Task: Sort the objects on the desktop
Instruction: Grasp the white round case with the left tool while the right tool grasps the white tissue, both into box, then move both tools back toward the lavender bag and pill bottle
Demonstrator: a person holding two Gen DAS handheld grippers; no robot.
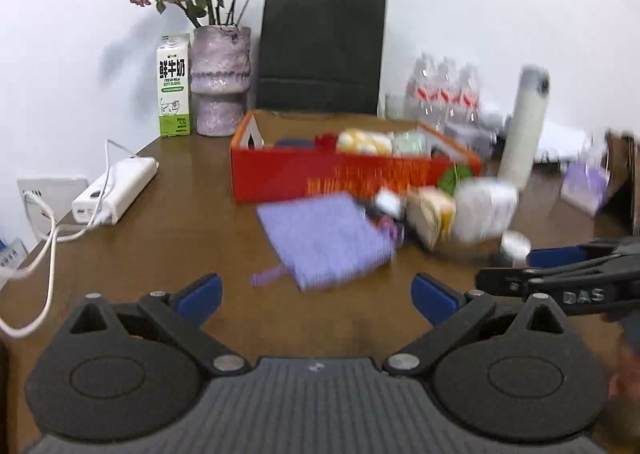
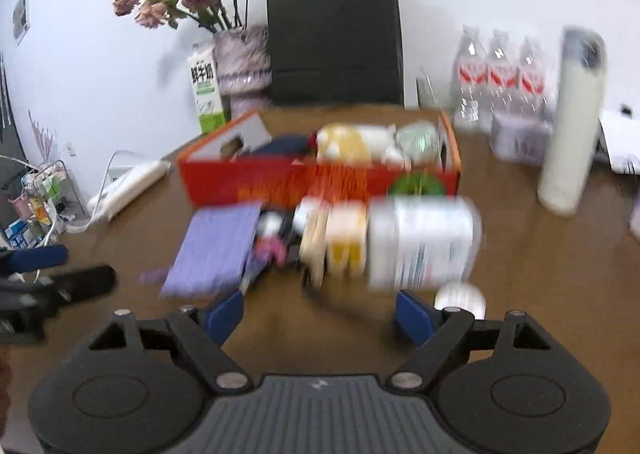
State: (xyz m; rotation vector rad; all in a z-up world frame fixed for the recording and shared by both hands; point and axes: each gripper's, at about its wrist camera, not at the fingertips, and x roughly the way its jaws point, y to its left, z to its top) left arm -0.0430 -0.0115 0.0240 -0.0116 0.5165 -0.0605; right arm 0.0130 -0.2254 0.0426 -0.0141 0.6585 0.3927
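Left tongs (image 1: 316, 294): spread wide, empty, low over bare surface (image 1: 160, 238); seen also at left edge of right view.
Right tongs (image 2: 320, 312): spread wide, empty, facing the loose pile; seen in left view at right edge.
Loose pile: lying on the surface in front of the red box (image 2: 280, 178), between box and both tongs; heavily blurred in both views.
Pouch (image 1: 324, 238): lilac, flat, ribbed, small tab at near corner; leftmost of pile, touching the dark clutter beside it. Judged soft and light; best pinched at a free edge, likely to sag.
Packet (image 2: 344, 238): yellow and white, mid-pile. Judged stiff card, light; grip across narrow faces.
Carton (image 2: 420, 242): white, on its side, rightmost, just beyond right tongs. Judged rigid, heaviest of pile; possibly too broad unless taken across short side.
Cap (image 2: 460, 296): small white round item just beside right fingertip; identity uncertain, may roll.
Small dark items between pouch and packet: too blurred to name.
Red box: open-topped, already holding yellow, white and green items; presumed sorting destination.
Risk: tall white flask (image 2: 572, 126) standing near, right of box; topple hazard on a wide swing.
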